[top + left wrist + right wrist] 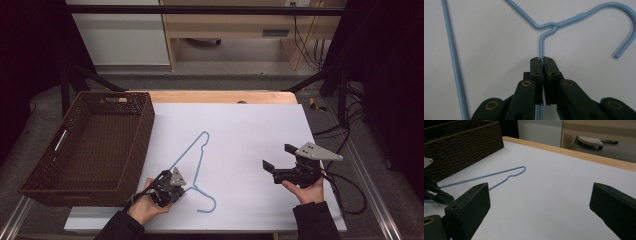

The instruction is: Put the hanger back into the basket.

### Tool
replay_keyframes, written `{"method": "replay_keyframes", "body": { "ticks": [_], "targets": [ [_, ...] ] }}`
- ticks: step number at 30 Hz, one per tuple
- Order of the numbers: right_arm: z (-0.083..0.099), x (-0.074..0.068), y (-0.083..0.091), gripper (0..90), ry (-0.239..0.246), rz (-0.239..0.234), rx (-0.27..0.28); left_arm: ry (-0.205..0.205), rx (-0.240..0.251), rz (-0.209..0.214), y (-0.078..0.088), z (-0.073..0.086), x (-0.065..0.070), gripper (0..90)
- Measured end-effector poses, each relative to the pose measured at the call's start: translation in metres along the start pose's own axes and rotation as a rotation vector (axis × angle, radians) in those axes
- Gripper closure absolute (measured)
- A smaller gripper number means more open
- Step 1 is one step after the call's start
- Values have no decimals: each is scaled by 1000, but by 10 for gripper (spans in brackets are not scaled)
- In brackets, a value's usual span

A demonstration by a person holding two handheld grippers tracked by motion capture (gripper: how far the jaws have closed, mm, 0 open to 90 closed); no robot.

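A light blue wire hanger (198,167) lies flat on the white table top, its hook toward the near edge. My left gripper (183,188) is at the near left, shut on the hanger's wire just below the twisted neck (564,22). In the left gripper view the two jaws (542,60) press together with the thin wire pinched between them. My right gripper (278,156) is held in a hand at the near right, apart from the hanger. Its jaws (540,192) stand wide open with nothing between them. The hanger's far corner (499,174) shows beyond them.
A dark brown woven basket (142,135) stands at the table's left, close to the hanger's long side (461,150). The table's wooden far edge (225,96) runs along the back. Cables trail off the right side (350,190).
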State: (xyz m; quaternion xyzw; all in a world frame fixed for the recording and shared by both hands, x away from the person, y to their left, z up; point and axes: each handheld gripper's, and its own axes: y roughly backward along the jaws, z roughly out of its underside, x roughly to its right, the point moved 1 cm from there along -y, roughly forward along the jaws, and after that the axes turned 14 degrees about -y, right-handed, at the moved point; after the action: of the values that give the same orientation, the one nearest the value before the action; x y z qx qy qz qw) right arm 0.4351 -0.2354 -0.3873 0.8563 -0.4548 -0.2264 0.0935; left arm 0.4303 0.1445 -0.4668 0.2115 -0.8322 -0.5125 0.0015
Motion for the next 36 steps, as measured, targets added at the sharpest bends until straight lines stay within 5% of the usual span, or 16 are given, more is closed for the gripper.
{"method": "replay_keyframes", "body": {
  "ticks": [18, 36],
  "targets": [
    [14, -20, -29, 53, 46, -61, -86, 59, 126, -43, 39, 4, -10, 871],
    [34, -80, -89, 122, 105, -206, -180, 80, 151, -71, 53, 7, -14, 873]
  ]
}}
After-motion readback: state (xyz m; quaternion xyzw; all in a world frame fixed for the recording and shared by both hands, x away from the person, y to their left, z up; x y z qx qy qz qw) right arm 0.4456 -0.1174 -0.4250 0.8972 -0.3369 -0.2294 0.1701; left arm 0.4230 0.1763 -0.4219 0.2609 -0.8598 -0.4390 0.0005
